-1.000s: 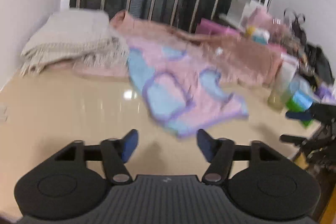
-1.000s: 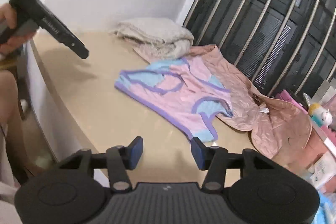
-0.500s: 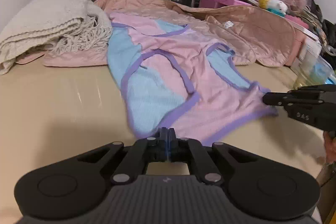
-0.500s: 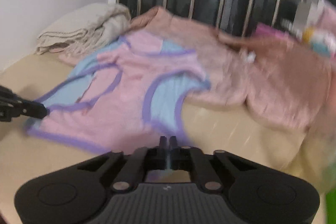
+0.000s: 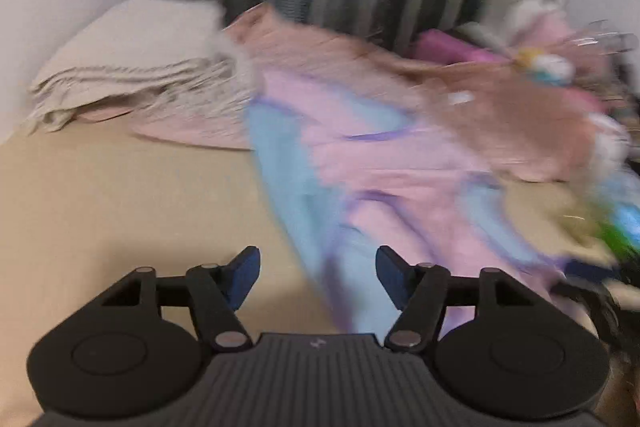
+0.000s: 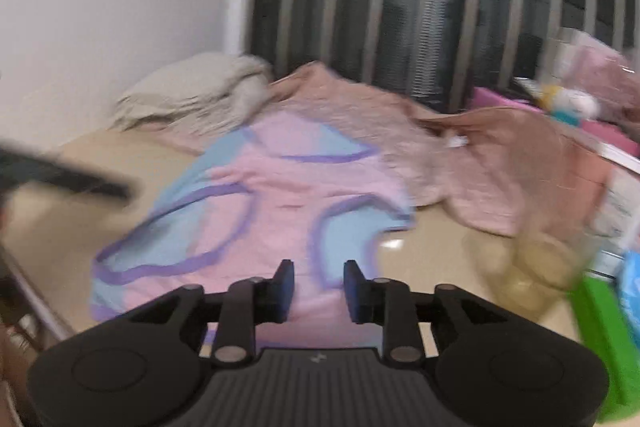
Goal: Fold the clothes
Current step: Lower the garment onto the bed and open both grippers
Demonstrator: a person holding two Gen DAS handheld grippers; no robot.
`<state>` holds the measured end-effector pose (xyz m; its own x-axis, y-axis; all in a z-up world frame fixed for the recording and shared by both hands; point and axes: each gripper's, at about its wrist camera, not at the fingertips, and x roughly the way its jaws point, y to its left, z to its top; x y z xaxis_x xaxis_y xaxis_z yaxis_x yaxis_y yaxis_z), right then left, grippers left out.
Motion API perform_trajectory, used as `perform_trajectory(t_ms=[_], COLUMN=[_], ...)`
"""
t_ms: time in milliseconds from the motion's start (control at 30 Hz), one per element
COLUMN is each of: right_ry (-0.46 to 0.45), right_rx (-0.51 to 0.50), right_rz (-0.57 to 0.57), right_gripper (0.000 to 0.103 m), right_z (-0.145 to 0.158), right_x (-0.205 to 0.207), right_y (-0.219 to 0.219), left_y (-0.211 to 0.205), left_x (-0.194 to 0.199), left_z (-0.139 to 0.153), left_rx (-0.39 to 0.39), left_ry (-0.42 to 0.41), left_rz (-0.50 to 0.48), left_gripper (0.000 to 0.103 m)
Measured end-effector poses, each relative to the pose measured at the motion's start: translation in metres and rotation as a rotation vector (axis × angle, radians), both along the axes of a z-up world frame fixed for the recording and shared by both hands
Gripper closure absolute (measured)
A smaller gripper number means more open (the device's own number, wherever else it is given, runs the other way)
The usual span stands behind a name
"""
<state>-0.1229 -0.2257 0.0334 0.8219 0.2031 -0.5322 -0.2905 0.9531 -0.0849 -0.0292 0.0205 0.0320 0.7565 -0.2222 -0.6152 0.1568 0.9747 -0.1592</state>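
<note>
Half a second ago both sets of fingers were pinched shut; now the left gripper (image 5: 318,277) is spread wide and the right gripper (image 6: 319,285) stands parted, neither holding anything. The pink and blue garment (image 6: 256,211) lies flat on the beige counter (image 5: 120,195), its near hem under both grippers.

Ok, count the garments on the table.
3: pink-and-blue top nearest, brownish-pink garment behind it, folded beige knit by the wall. More may lie underneath.
</note>
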Motion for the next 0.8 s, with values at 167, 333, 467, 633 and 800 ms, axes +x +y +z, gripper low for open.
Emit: perform_trajectory(t_ms=[167, 333, 467, 633, 800], right_ry=[0.018, 0.008, 0.042, 0.065, 0.051], right_rx=[-0.02, -0.035, 0.019, 0.035, -0.002], right_rz=[0.064, 0.09, 0.065, -0.019, -0.142], right_gripper=[0.078, 0.078, 0.078, 0.078, 0.078], right_z=[-0.019, -0.031, -0.031, -0.031, -0.032], right_x=[0.006, -0.004, 0.0, 0.01, 0.019], right_y=[0.043, 0.051, 0.028, -0.005, -0.035], left_y=[-0.003, -0.013, -0.018, -0.016, -0.001], left_x=[0.053, 0.066, 0.044, 0.006, -0.068], left_z=[-0.004, -0.022, -0.026, -0.024, -0.021], left_rx=[-0.006, 0.075, 0.155, 0.125, -0.157], left_ry=[-0.003, 0.026, -0.025, -0.007, 0.081], left_rz=[0.121, 0.131, 0.111, 0.04, -0.056], left_gripper=[0.024, 0.058, 0.095, 0.103, 0.103])
